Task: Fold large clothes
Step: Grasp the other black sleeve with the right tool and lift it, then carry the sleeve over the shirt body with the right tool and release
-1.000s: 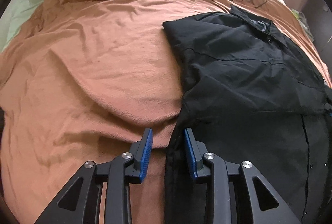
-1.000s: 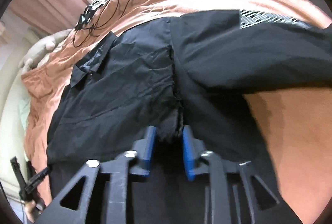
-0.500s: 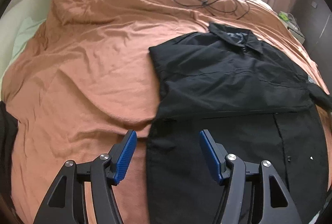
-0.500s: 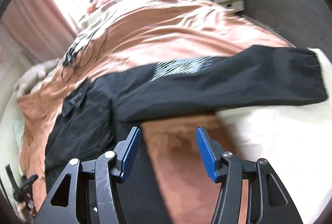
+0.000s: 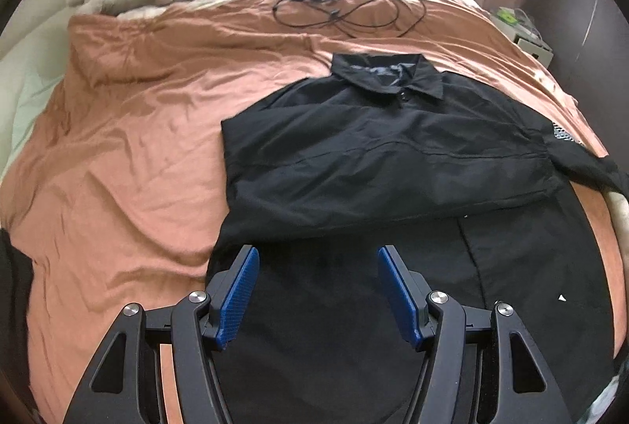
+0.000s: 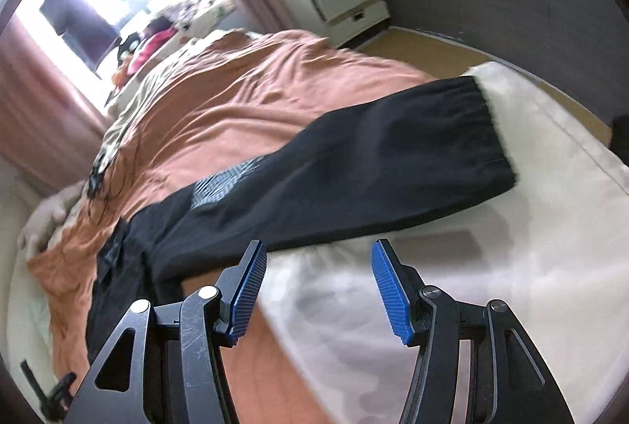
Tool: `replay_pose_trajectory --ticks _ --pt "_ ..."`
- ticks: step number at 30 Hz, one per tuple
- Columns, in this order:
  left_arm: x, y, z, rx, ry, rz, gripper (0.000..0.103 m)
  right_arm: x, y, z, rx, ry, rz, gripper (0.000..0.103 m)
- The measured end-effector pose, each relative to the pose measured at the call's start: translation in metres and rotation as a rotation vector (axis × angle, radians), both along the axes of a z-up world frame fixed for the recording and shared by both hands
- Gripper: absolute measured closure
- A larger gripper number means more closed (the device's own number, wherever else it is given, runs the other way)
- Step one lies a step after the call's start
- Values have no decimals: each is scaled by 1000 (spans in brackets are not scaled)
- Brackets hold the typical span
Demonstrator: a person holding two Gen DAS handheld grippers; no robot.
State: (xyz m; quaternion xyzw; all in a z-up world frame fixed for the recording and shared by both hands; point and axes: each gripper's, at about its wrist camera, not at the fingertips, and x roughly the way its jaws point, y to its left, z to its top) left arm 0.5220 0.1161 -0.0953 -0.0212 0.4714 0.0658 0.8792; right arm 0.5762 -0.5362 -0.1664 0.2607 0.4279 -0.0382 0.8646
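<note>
Black collared shirt (image 5: 385, 156) is lying flat on the orange bedspread (image 5: 129, 149), just ahead of the L gripper (image 5: 318, 290), whose blue pads are sitting apart at a middling gap w/ nothing between them, hovering over the hem end. One side is looking done: a sleeve/side panel is lying folded across the chest, its straight edge running crosswise right beyond the L tips. Other side isn't done: the far sleeve (image 6: 354, 172) is stretching out full length, ahead of and slightly L of the R gripper (image 6: 314, 290), cuff reaching off the bedspread onto the cream mattress cover (image 6: 491, 286). R gripper is also standing half-open, empty, hanging over that cream cover just short of the sleeve's lower edge. So roughly a third in, imo: remaining sleeve needs folding in, then body needs folding hem-to-collar. Shirt's long axis is running away from the L gripper, collar pointing to the far end toward the cables (image 5: 346, 11) and window, hem nearest the tool. Loose sleeve's axis is running across that, out to the R side, w/ a patterned patch near the shoulder. R view is blurry, so cuff detail is unclear.
</note>
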Motion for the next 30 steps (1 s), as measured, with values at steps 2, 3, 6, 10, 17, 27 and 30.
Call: replay_pose_trajectory --ticks 2,3,6,10,17,27,30 --pt "3 -3 1 0 1 -3 38 0 -13 -2 -1 -1 -30 47" --pt "4 -4 2 -1 0 -3 38 0 -20 -3 -1 1 -43 47" --pt "7 -8 2 -3 -5 0 38 1 -42 -9 4 9 -82 47" --pt "10 -12 -4 -15 10 7 38 5 -67 -21 16 18 -128 37" --pt "7 -6 -4 9 18 13 38 11 -94 -49 39 48 -222 33" --pt "2 9 -12 -16 33 52 38 23 -100 -43 61 2 -193 76" --pt "-1 8 -10 -16 25 50 38 17 -92 -14 20 -63 -166 77"
